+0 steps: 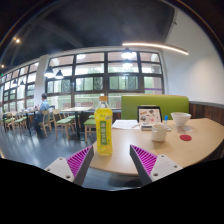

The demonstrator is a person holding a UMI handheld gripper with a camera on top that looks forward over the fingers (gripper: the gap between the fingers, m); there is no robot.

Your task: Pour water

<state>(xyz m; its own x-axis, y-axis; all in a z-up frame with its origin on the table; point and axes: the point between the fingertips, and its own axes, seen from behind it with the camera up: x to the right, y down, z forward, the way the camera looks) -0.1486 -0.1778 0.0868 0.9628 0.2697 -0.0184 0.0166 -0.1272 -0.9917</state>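
Note:
A bottle of yellow liquid with a green cap (103, 124) stands upright on the light wooden round table (180, 145), just ahead of my left finger. My gripper (112, 160) is open with nothing between its magenta pads (80, 160). Beyond the right finger, further along the table, stand a white cup (160, 131) and a white bowl (181, 120). The fingers touch nothing.
A tablet or open laptop (148, 115) and a flat white paper (127, 125) lie behind the bottle. A small red item (187, 139) rests near the cup. A green bench (155, 103) backs the table; wooden chairs and a seated person (42, 110) are at the left.

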